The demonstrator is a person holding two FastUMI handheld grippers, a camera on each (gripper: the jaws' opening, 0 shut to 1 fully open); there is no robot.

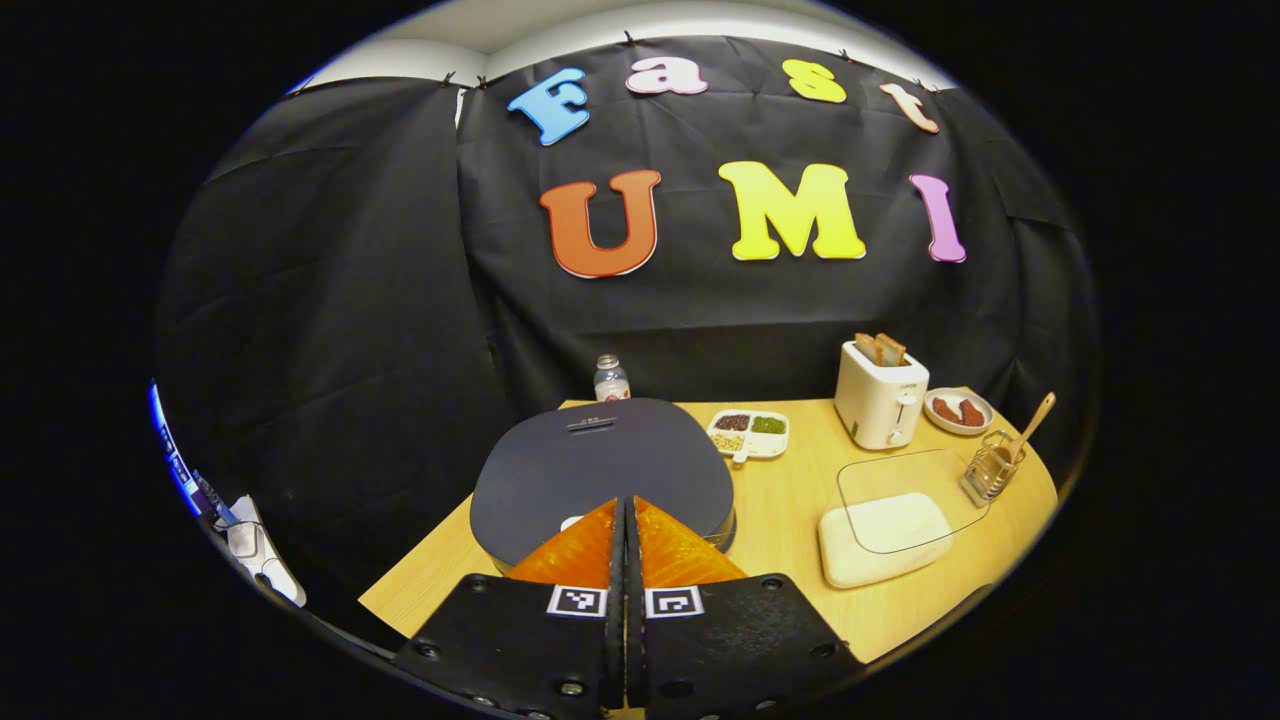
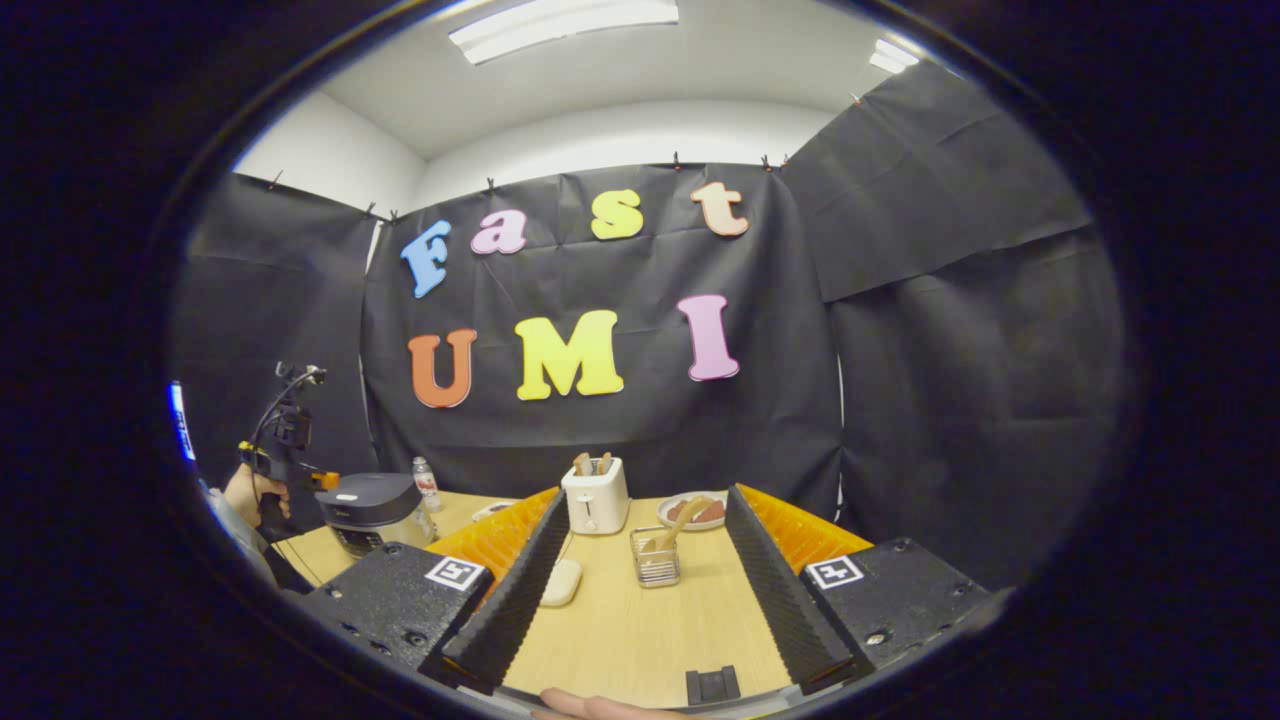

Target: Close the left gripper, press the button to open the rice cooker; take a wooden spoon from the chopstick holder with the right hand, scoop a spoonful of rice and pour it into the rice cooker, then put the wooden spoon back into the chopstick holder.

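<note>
Left gripper [image 1: 625, 505], fingers pressed together, sits over the round dark rice cooker [image 1: 600, 465] lid; right gripper [image 2: 640, 520] spread wide; wooden spoon [image 1: 1030, 425] leans handle-up in the wire holder [image 1: 990, 470] at the table's right

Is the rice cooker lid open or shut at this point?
Shut. The lid lies flat on the rice cooker, with the shut left gripper poised just over its front edge.

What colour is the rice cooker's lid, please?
Dark navy-grey, plain; the rice cooker's lid shows best in the left gripper view.
</note>
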